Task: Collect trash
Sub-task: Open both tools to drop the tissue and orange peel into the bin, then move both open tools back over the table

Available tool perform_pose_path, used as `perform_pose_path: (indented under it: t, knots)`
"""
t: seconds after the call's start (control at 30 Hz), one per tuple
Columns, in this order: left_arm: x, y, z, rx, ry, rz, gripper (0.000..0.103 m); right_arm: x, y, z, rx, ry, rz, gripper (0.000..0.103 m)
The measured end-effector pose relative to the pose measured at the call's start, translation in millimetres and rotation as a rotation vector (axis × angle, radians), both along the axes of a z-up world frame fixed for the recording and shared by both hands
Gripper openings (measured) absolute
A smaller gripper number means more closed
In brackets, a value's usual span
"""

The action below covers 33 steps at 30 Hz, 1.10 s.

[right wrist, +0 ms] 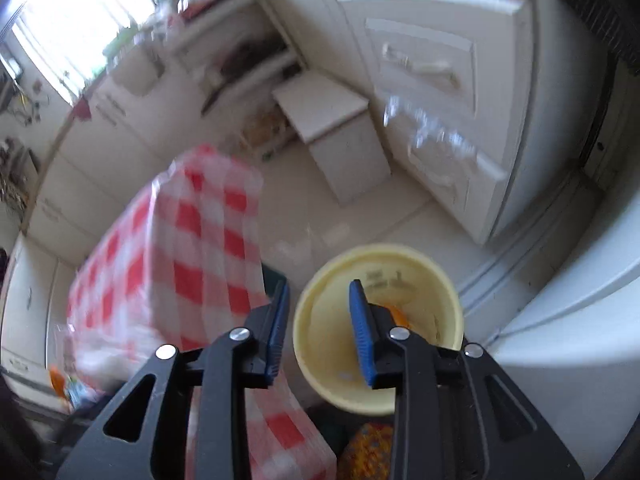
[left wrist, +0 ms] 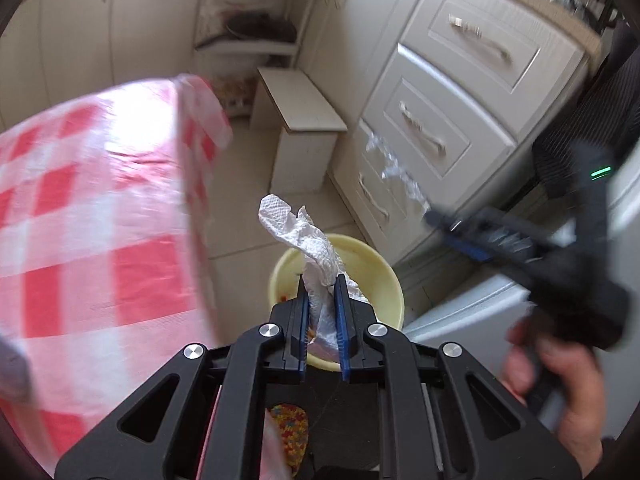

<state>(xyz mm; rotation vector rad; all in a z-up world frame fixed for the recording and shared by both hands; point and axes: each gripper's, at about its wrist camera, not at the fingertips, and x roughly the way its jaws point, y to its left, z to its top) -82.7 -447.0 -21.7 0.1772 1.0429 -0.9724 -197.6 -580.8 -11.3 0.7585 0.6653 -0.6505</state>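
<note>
My left gripper (left wrist: 322,280) is shut on a crumpled white paper towel (left wrist: 302,240) and holds it right above a pale yellow bucket (left wrist: 384,276) on the floor. The bucket also shows in the right wrist view (right wrist: 320,344), with something orange inside. My right gripper (right wrist: 320,288) is open and empty over the bucket's left rim. In the left wrist view the right gripper (left wrist: 436,220) appears at the right, blurred, with a crinkled clear plastic scrap (left wrist: 394,172) showing just beyond its tip; whether it touches is unclear.
A table with a red-and-white checked cloth (left wrist: 100,208) stands at the left, close to the bucket. White drawers (left wrist: 444,120) and a small white step stool (left wrist: 304,128) stand behind. A white appliance (left wrist: 480,308) is at the right.
</note>
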Motion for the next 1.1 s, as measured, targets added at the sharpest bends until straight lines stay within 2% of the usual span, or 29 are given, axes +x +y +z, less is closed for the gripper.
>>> perform_pose_path:
  t: [0.07, 0.13, 0.17, 0.23, 0.37, 0.53, 0.67, 0.87, 1.1]
  knots:
    - [-1.2, -28.3, -19.9, 0.043, 0.033, -0.014, 0.019, 0.0, 2.4, 14.1, -0.039, -0.058, -0.008, 0.041]
    - [-1.6, -54.4, -40.6, 0.112, 0.065, -0.037, 0.049, 0.2, 8.4, 24.9, -0.113, -0.089, -0.006, 0.049]
    - [-2.5, -58.6, -45.2, 0.131, 0.051, -0.031, 0.053, 1.3, 10.7, 26.5, -0.136, -0.084, -0.006, 0.049]
    - [-5.0, -57.8, -44.8, 0.138, 0.044, -0.037, 0.055, 5.9, 7.2, 27.3, -0.132, -0.088, -0.002, 0.049]
    - [-7.6, -17.4, -12.6, 0.082, -0.007, -0.019, 0.062, 6.0, 5.1, 34.7, -0.142, -0.119, -0.016, 0.049]
    - [-14.2, 98.8, 42.2, 0.007, -0.132, 0.113, 0.086, 20.7, 22.0, 48.3, -0.193, -0.114, 0.034, 0.056]
    - [-17.3, 205.8, 57.3, 0.008, -0.165, 0.248, 0.089, 41.4, 50.6, 55.8, -0.235, -0.093, 0.105, 0.064]
    - [-19.7, 325.7, 56.9, 0.028, -0.146, 0.414, 0.089, 71.1, 103.3, 60.3, -0.256, -0.083, 0.202, 0.068]
    - [-33.9, 400.0, 49.7, 0.038, -0.144, 0.508, 0.092, 90.0, 169.0, 56.4, -0.293, -0.086, 0.33, 0.076]
